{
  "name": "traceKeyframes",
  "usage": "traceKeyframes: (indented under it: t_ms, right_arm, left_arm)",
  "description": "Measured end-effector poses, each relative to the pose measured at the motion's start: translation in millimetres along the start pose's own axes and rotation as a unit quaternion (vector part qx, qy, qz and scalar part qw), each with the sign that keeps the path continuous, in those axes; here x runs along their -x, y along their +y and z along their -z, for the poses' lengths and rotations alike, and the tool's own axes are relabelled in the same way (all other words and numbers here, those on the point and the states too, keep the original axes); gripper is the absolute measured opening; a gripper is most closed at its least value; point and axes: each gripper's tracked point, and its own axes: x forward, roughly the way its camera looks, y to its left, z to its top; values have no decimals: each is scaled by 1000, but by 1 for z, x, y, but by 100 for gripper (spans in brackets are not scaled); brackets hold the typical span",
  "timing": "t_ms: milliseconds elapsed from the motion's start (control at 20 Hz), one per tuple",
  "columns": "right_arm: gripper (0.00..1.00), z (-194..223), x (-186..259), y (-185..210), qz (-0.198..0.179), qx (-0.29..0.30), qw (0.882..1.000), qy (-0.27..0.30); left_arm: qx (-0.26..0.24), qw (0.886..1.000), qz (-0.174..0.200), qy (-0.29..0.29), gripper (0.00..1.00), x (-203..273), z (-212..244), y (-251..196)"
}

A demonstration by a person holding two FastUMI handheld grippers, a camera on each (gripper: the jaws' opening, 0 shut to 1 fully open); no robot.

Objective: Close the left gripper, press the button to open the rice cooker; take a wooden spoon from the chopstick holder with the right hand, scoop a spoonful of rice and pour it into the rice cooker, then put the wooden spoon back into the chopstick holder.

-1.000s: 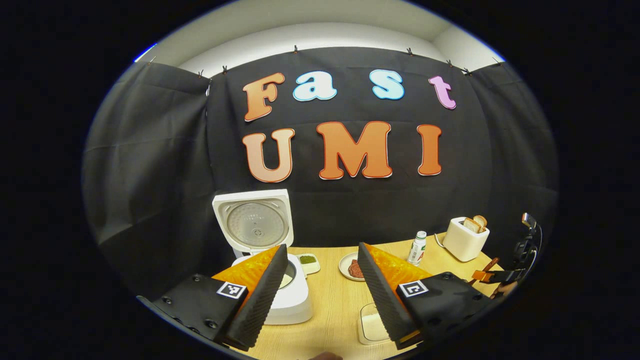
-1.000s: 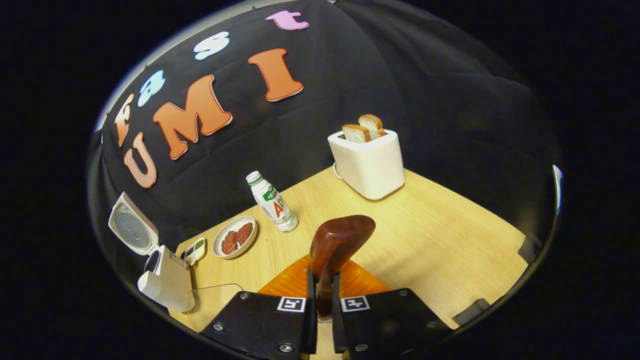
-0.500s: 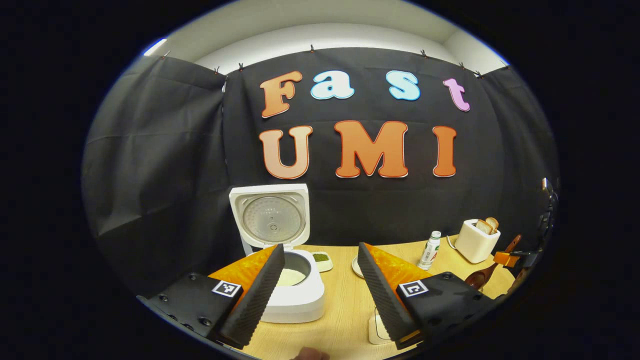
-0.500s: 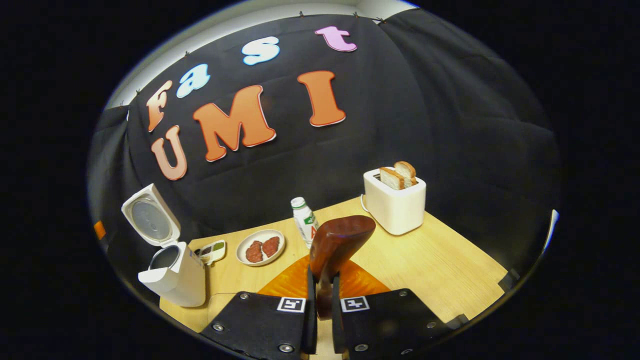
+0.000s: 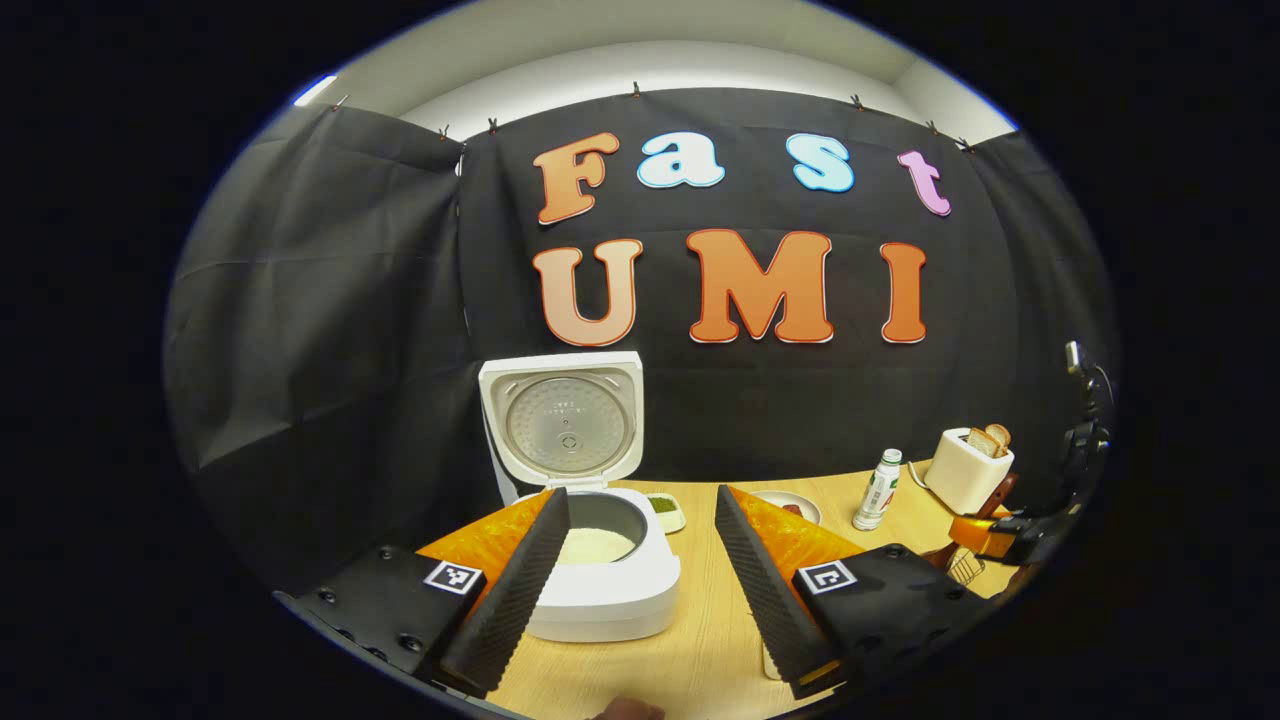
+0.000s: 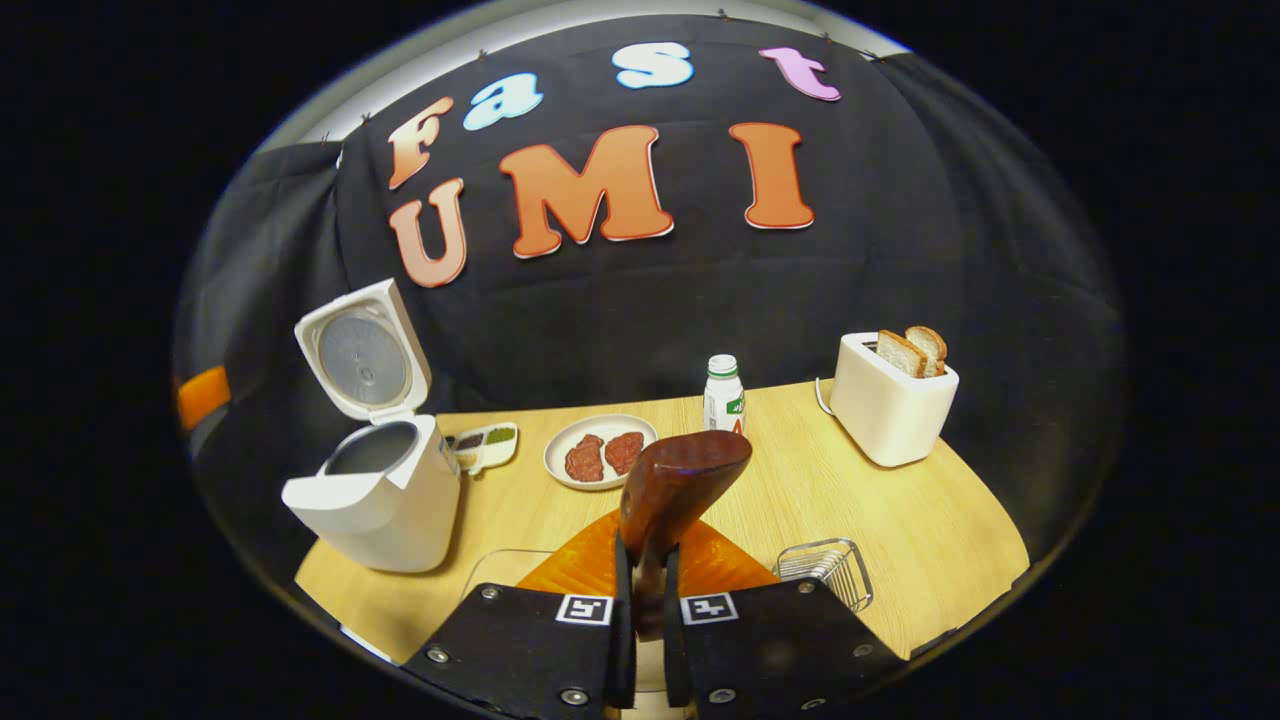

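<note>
From here the wooden spoon [image 6: 680, 480] hides its handle between the right gripper's [image 6: 640, 640] closed fingers, the chopstick holder [image 6: 826, 570] sits half behind them, and the small sauce dish's [image 6: 484, 445] contents (greenish, dark) stay unreadable.

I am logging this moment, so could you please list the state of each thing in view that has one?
Rice cooker: lid up, rice in the pot.
Wooden spoon: gripped, bowl raised.
Right gripper: shut on the spoon.
Left gripper: open, holding nothing.
Toaster: two bread slices standing up from it.
Bottle: upright, capped.
Wire chopstick holder: upright.
</note>
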Motion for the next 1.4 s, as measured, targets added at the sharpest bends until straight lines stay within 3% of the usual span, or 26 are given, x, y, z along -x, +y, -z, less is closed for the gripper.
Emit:
traceKeyframes:
  t_ms: [250, 500, 750, 1100, 1400]
  right_arm:
    - [10, 30, -19, 16, 19, 102, 995, 8]
    - [11, 42, -29, 29, 41, 199, 979, -20]
    - [10, 69, -34, 36, 38, 234, 971, -15]
    - [10, 90, -17, 55, 20, 210, 978, -11]
    - [9, 96, -5, 92, -38, 104, 993, 28]
  left_arm:
    - [2, 1000, -12, 13, 99, -1, 11, 20]
    - [-1, 1000, -19, 16, 99, -2, 14, 33]
    - [-5, 999, -24, 25, 99, -4, 20, 41]
    - [-5, 999, -20, 35, 99, -8, 23, 42]
    - [0, 999, -20, 46, 99, -9, 29, 47]
